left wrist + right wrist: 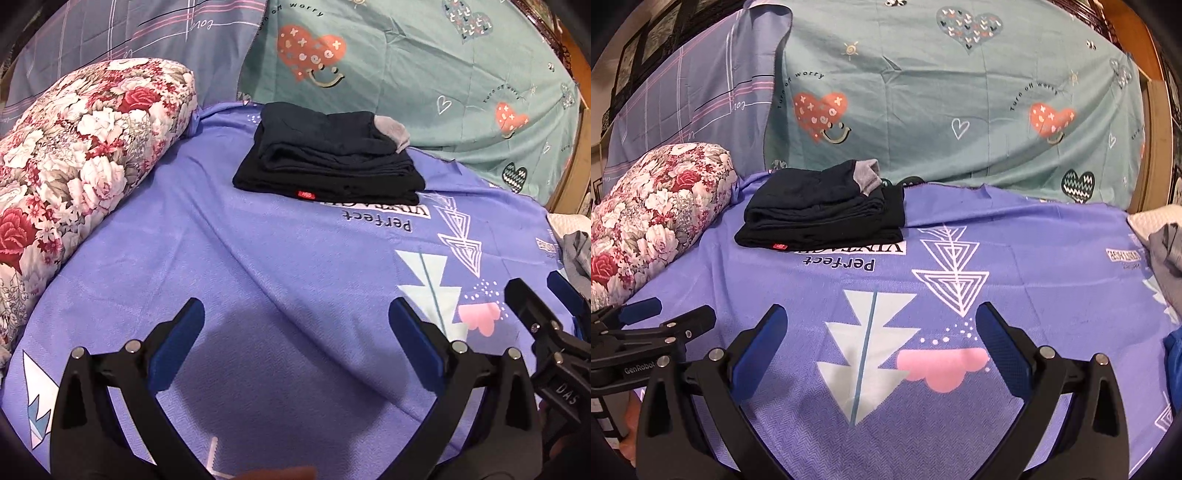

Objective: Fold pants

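Pants (328,158) black, soft, folded stack (grey lining showing) | purple sheet (258,277) | both tongs (295,332) (881,336) wide, empty

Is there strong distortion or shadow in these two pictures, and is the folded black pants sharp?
Left wrist view: fisheye bends the edges; the left gripper casts a soft shadow on the purple sheet; the black pants look fairly sharp, folds readable. Right wrist view: same bending, dark corners; the right gripper is open over evenly lit sheet.
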A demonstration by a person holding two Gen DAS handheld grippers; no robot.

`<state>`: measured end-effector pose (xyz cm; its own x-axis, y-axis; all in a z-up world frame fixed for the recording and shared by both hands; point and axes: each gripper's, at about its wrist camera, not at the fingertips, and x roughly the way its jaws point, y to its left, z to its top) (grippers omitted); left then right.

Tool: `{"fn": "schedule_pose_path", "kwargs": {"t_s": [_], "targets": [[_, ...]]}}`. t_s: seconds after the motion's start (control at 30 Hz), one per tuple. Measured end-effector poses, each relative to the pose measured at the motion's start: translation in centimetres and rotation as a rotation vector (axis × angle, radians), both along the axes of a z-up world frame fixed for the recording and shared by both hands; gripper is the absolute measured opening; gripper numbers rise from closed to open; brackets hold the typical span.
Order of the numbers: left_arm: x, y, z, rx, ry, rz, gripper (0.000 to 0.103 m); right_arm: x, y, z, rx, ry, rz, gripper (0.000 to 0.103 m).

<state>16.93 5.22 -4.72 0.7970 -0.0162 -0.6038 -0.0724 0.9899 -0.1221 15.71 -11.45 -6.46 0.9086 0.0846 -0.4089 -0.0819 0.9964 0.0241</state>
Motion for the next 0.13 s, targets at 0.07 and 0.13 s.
{"fn": "schedule_pose_path", "kwargs": {"t_s": [0.07,0.13], "targets": [[0.16,0.13,-0.14,-0.009,0.01,0.0,0.101,0.03,-0.08,-0.02,0.006,0.005,-0.002,0.102],[0.23,0.21,-0.26,-0.012,0.016,0.006,0.101,0.04,-0.1,-0.07,0.007,0.008,-0.003,0.102]]}}
